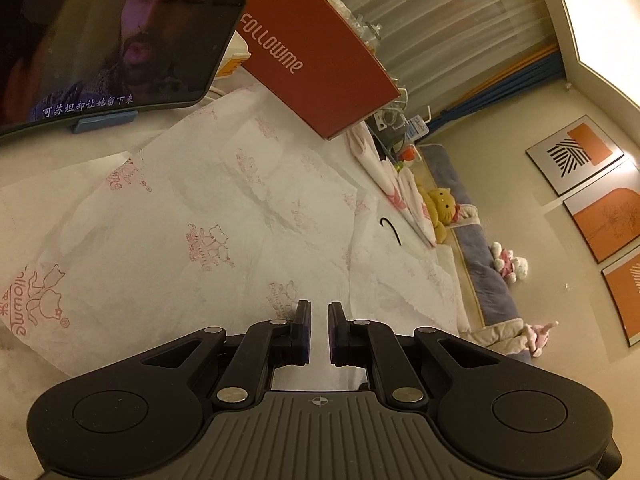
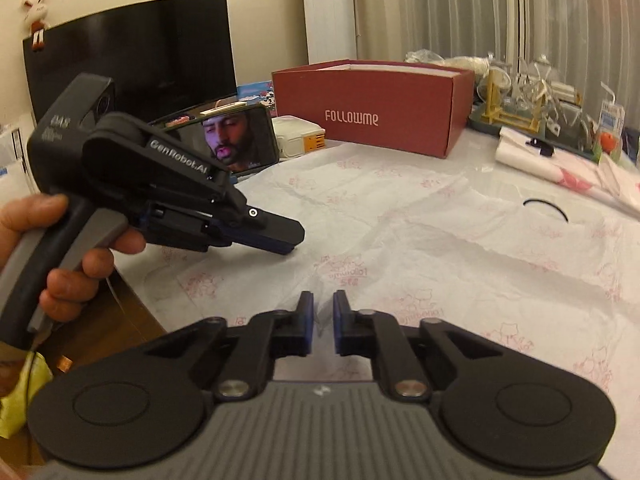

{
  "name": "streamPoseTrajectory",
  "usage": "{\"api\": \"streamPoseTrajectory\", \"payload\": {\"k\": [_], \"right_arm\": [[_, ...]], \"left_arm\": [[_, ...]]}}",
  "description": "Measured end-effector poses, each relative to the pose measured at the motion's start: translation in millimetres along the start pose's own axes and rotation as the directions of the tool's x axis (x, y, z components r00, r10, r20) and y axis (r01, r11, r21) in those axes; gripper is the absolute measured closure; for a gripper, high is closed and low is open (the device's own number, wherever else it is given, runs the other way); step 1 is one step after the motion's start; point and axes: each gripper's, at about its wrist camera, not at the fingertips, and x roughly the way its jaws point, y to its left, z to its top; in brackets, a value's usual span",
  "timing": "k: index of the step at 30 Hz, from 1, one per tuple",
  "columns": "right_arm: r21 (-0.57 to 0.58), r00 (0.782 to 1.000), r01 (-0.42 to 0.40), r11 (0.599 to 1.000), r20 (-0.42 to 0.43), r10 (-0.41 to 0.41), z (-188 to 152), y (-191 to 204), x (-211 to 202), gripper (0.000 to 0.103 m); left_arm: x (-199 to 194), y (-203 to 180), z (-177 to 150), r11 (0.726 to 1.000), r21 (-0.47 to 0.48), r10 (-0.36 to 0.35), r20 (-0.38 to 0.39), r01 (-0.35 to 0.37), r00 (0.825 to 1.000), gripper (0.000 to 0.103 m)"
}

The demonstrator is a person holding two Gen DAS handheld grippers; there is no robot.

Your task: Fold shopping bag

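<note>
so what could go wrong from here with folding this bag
1. The bag lies thin, creased and flat on the table, so the right tongs may slip off or tear it instead of lifting an edge.
2. A black hair tie rests on the bag and could get folded in.
3. The red box and phone stand close to the far edge, so a sweeping fold by the left tongs might knock them.

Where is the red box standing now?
In the right wrist view, the red box stands at the table's far edge, behind the white shopping bag, right of the phone.
</note>
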Motion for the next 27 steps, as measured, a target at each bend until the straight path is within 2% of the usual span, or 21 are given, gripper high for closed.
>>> {"api": "streamPoseTrajectory", "payload": {"k": [1,3,6,8,11,17,24,27], "right_arm": [[0.016,1.000,-0.007,1.000,-0.003,0.007,1,-4,0,0.103],[0.044,1.000,-0.008,0.999,0.011,0.008,3,-10,-2,0.103],[0.111,0.997,-0.049,0.993,0.066,0.042,8,-21,-12,0.103],[0.135,0.994,-0.051,0.989,0.107,0.037,14,-27,-20,0.103],[0.161,0.986,-0.053,0.985,0.163,0.026,22,-36,-31,0.103],[0.193,0.967,-0.135,0.972,0.241,0.087,39,-44,-47,0.103],[0.137,0.916,-0.283,0.949,0.331,0.225,79,-27,-48,0.103],[0.086,0.875,-0.379,0.922,0.356,0.327,100,-8,-42,0.103]], "left_arm": [[0,2,0,1.000,-0.006,-0.002,-0.001,0.002,1.000,0.096],[0,3,-1,1.000,-0.004,-0.011,0.001,0.011,1.000,0.096],[1,2,-1,1.000,0.000,-0.003,-0.001,0.003,1.000,0.096],[-1,1,-1,1.000,0.002,-0.003,0.006,0.003,1.000,0.096],[-9,-3,1,1.000,0.020,0.000,0.038,-0.001,0.999,0.096],[-32,1,9,1.000,0.005,-0.013,0.124,0.012,0.992,0.096],[-65,15,10,0.999,-0.040,0.014,0.217,-0.005,0.976,0.096],[-79,21,9,0.998,-0.056,0.038,0.249,-0.025,0.968,0.096]]}}
